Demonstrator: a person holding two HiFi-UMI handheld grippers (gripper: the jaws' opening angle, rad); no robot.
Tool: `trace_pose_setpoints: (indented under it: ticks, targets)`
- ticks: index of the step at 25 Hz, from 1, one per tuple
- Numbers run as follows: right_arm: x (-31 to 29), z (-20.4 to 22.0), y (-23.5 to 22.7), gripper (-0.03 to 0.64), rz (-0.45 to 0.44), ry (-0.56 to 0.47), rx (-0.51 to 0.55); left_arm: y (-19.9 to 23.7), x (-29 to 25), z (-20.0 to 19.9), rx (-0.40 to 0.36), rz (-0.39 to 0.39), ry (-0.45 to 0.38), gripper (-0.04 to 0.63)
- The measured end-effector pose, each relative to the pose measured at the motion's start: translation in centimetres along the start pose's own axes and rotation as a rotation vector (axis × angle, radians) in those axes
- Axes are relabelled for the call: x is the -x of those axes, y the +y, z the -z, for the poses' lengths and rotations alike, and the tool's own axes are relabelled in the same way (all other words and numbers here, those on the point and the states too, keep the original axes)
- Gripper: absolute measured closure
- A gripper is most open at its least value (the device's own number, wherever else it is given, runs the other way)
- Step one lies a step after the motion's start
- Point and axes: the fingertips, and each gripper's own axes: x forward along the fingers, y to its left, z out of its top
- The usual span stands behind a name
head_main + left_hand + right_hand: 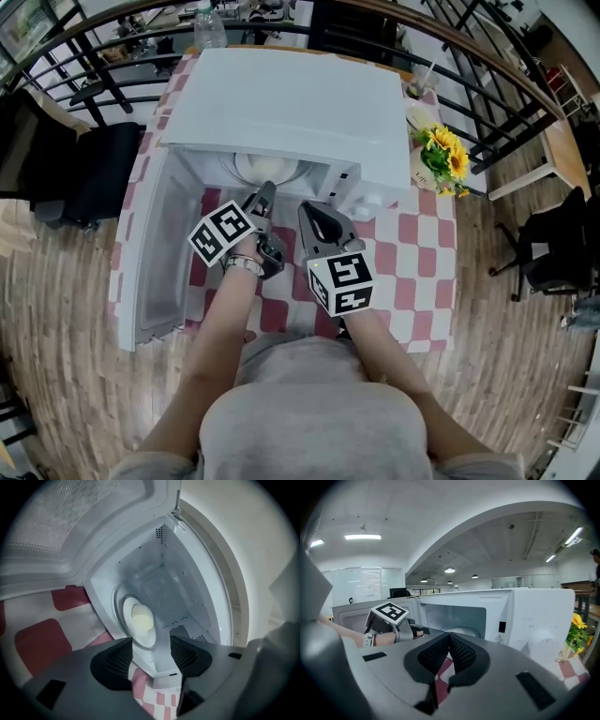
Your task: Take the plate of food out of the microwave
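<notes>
From the head view, a white microwave [291,112] sits on a tabletop [412,253] with a red and white checked cloth. Its door [155,244] hangs wide open on the left. The plate [267,169] is inside the microwave, just behind the front opening. The left tongs [267,189] point into the opening, and their tips are near the plate's edge. The right tongs [307,208] are just beside them, a bit further back, over the cloth. Yellow flowers [445,155] stand to the right of the microwave. A clear bottle [208,28] stands behind it.

The left gripper view is tipped on its side. The left tongs [151,639] are wide open, with nothing pressed between them. Through the gap you see the inside of the microwave [178,588] and the plate [145,637]. Pale yellow food [142,618] lies on the plate. The tongs are not touching the plate.

In the right gripper view, the right tongs [449,634] are closed with their tips together, and they hold nothing. The open microwave [534,616] is ahead of them, and the plate [465,631] shows inside it. The left tongs [389,613] reach in from the left. The flowers [576,630] are at the far right.
</notes>
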Motion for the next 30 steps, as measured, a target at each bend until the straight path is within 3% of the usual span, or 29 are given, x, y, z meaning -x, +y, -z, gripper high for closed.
trace_pose_setpoints:
  ticks: [16, 25, 30]
  targets:
    - [-1.6, 2.5, 0.2, 0.592, -0.024, 0.077, -0.008, 6.5, -3.1, 0.9, 0.249, -0.211, -0.023, 0.327]
    - [-1.5, 3.5, -0.1, 0.592, -0.024, 0.113, -0.018, 7.2, -4.0, 0.2, 0.338, -0.211, -0.08, 0.311]
    - [-1.1, 4.2, 0.0, 0.592, -0.027, 0.135, -0.014, 7.4, -4.7, -0.2, 0.349, -0.234, -0.082, 0.311]
